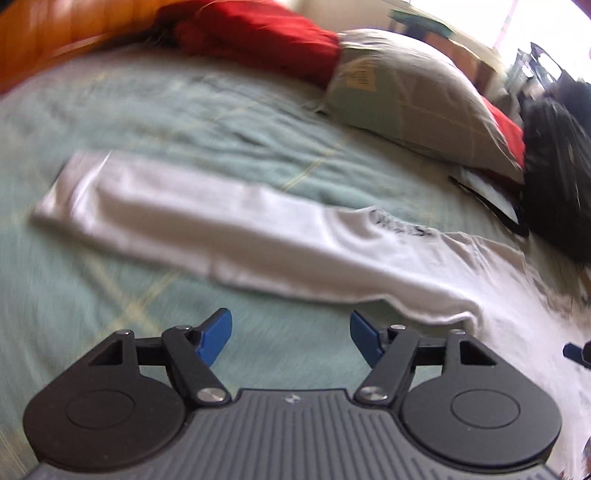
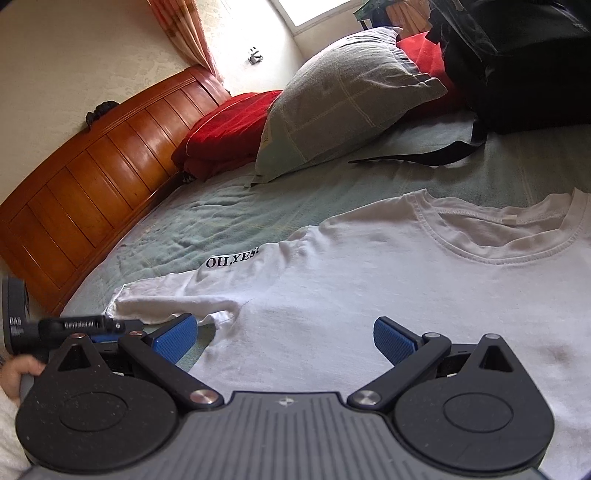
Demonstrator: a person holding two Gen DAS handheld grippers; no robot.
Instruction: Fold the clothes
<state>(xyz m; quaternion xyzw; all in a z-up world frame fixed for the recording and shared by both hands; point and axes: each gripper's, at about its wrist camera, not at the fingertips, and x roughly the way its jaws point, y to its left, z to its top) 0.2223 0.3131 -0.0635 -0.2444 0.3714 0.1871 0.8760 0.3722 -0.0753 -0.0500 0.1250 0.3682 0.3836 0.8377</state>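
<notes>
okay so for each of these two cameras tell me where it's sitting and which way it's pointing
Left wrist: on the left gripper, jaws open, over green bedding, facing the white T-shirt and the pillow.
Right wrist: on the right gripper, jaws open, over the shirt's chest, facing the wooden headboard; the left gripper and the person's hand show at left.
Shared: shirt, pillow, red cushion.

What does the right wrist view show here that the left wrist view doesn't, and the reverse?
Only the right wrist view shows the white T-shirt's neckline, the readable "OH,YES" print, the curtain and the left gripper seen from outside, at the sleeve edge. Only the left wrist view shows the shirt's long folded side panel stretching across the green bedspread. Both show the grey pillow, red cushion, black bag and wooden headboard.
</notes>
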